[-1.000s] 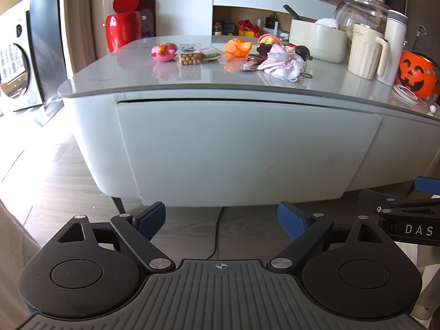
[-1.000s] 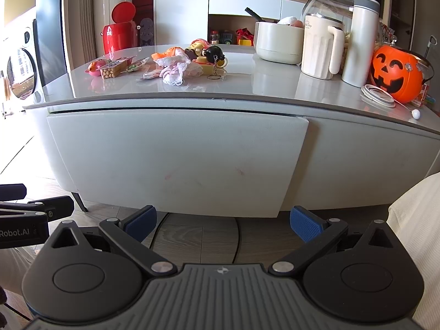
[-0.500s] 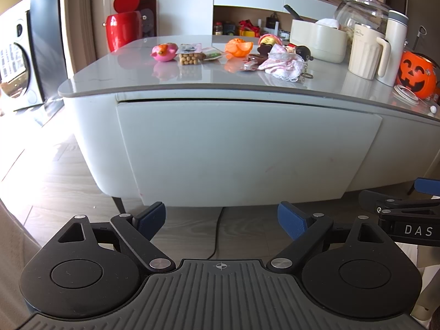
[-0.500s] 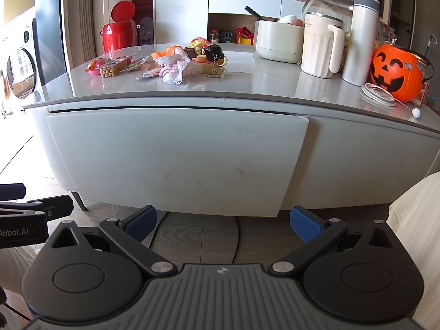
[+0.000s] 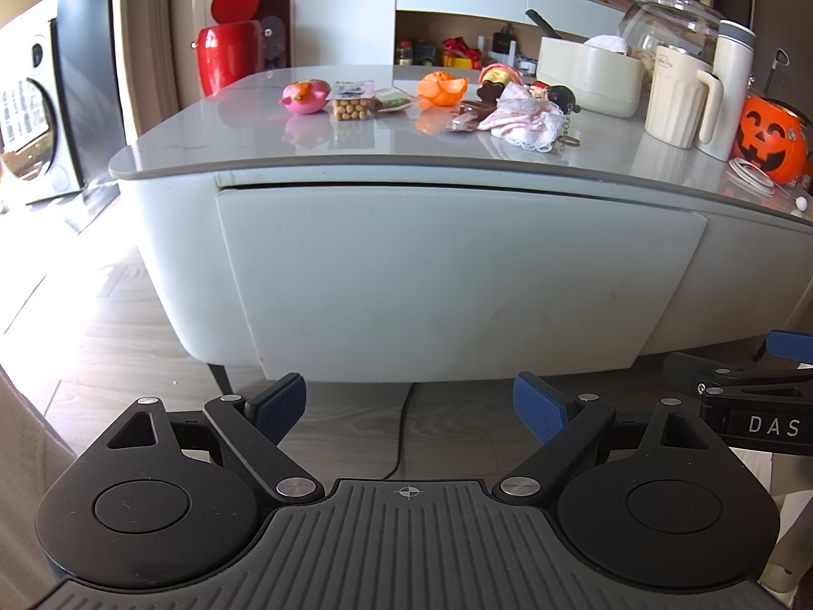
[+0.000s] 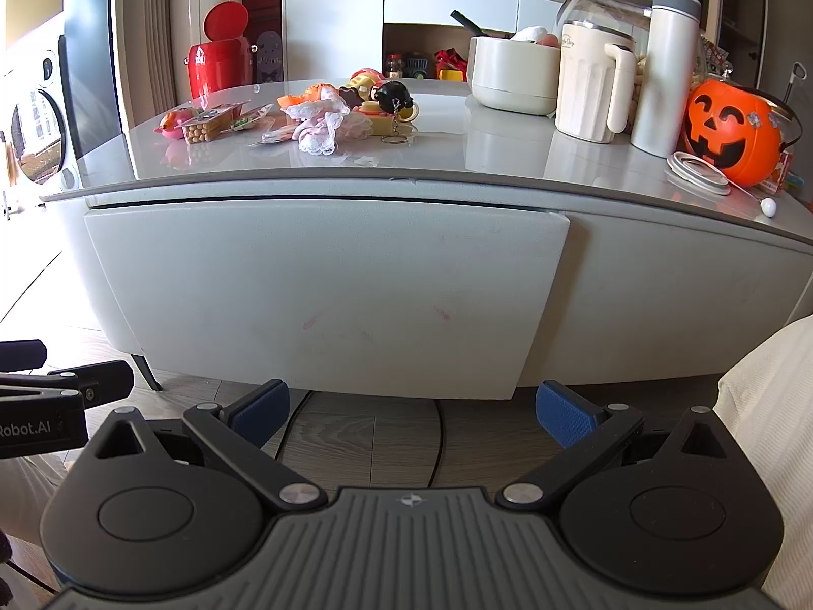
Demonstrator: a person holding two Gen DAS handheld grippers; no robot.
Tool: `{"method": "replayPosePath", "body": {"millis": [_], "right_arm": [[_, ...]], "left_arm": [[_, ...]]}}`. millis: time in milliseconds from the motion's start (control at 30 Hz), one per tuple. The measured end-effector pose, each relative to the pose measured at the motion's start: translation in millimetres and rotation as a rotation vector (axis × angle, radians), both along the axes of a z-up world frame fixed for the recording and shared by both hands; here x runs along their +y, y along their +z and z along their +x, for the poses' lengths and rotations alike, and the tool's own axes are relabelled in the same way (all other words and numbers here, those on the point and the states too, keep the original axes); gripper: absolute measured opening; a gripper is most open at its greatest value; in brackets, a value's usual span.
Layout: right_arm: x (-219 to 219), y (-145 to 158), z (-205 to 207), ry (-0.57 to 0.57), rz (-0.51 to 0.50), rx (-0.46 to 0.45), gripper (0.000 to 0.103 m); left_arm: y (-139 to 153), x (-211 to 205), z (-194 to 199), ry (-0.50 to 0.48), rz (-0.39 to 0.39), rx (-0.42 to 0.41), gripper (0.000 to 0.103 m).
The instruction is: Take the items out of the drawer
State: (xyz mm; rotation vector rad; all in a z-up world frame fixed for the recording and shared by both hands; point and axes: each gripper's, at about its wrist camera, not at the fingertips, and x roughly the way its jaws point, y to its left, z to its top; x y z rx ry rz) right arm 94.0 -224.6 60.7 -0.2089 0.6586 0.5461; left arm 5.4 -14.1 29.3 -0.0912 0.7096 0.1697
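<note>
1. Grey tabletop (image 5: 355,147) carries many small things: a pink toy (image 5: 305,96), a lace cloth (image 5: 523,117), a pumpkin bucket (image 5: 770,134) and a cream jug (image 6: 592,84).
2. Below the top, the white drawer front (image 6: 325,295) looks almost closed, with only a thin dark gap.
3. Left gripper (image 5: 409,404) and right gripper (image 6: 411,409) hang low before it, well apart from it, jaws wide and holding nothing.
4. I judge the drawer must be pulled out next; no handle shows, so an edge must be caught.
5. Wooden floor (image 5: 101,335) lies around.
</note>
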Motion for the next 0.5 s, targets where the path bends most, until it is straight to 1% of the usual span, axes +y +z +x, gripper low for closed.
{"method": "replayPosePath", "body": {"millis": [500], "right_arm": [[-1.7,1.3,-1.2,-0.007,0.006,0.007,0.103]], "left_arm": [[1.2,-0.2,-0.8,0.035,0.001,0.0,0.093]]}}
